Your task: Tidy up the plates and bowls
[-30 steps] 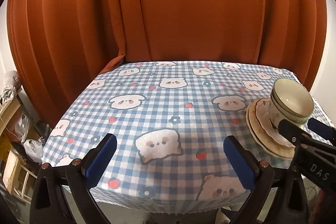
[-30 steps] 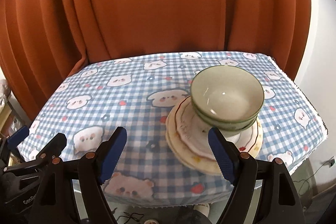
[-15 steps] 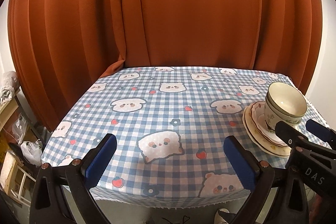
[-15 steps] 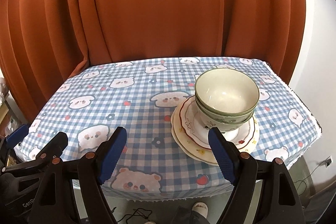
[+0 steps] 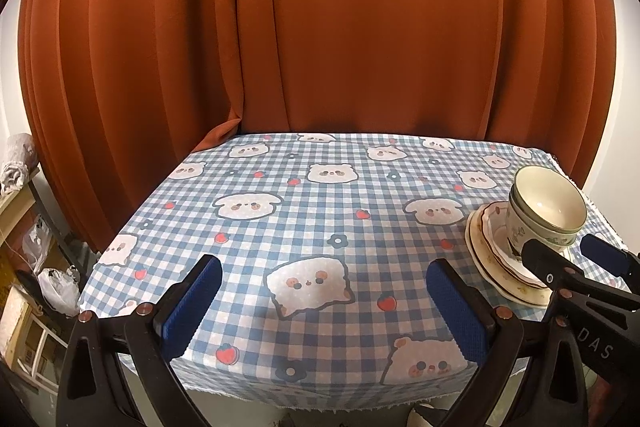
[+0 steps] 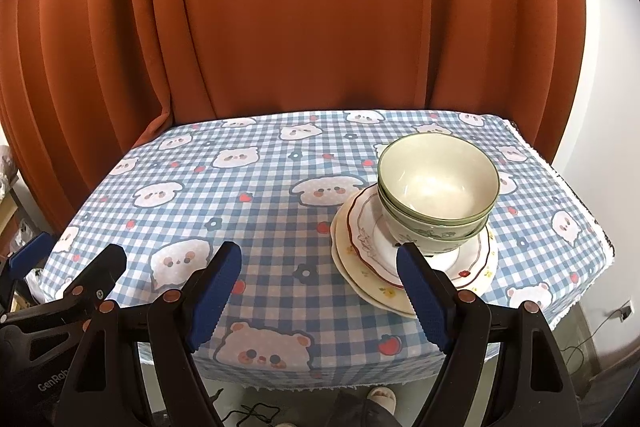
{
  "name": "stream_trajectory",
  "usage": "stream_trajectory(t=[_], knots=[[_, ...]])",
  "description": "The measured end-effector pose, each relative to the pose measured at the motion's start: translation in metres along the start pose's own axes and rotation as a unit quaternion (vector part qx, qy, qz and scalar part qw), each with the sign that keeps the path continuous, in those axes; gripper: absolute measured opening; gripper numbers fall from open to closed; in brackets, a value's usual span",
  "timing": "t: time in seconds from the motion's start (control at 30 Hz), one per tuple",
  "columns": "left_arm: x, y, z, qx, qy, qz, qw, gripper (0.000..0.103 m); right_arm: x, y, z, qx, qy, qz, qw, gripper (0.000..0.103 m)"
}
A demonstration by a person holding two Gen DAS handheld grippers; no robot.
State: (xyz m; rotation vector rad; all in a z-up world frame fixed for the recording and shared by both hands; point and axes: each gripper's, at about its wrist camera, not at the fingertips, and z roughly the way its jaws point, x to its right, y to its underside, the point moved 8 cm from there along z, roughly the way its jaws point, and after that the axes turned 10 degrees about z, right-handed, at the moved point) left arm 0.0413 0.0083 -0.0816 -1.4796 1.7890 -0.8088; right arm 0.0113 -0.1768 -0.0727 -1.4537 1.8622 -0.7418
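Both gripper sets (image 5: pixel 320 303) (image 6: pixel 318 291) gape empty; bowls (image 6: pixel 438 187) (two, nested) sit on stacked plates (image 6: pixel 360 259).

home – bear-print tablecloth (image 5: pixel 304 211) | orange curtain (image 5: pixel 320 27) | crockery

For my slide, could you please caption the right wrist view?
Open right tongs hover before two nested bowls on stacked plates.
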Motion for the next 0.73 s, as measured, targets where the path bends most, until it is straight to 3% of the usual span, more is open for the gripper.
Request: stream_trajectory(t=[0.73], knots=[[0.0041, -0.0024, 0.0095, -0.001, 0.011, -0.001, 0.9999, 0.103, 0.0018, -0.0006, 0.0071, -0.003, 0.013, 0.006, 1.000, 0.082]])
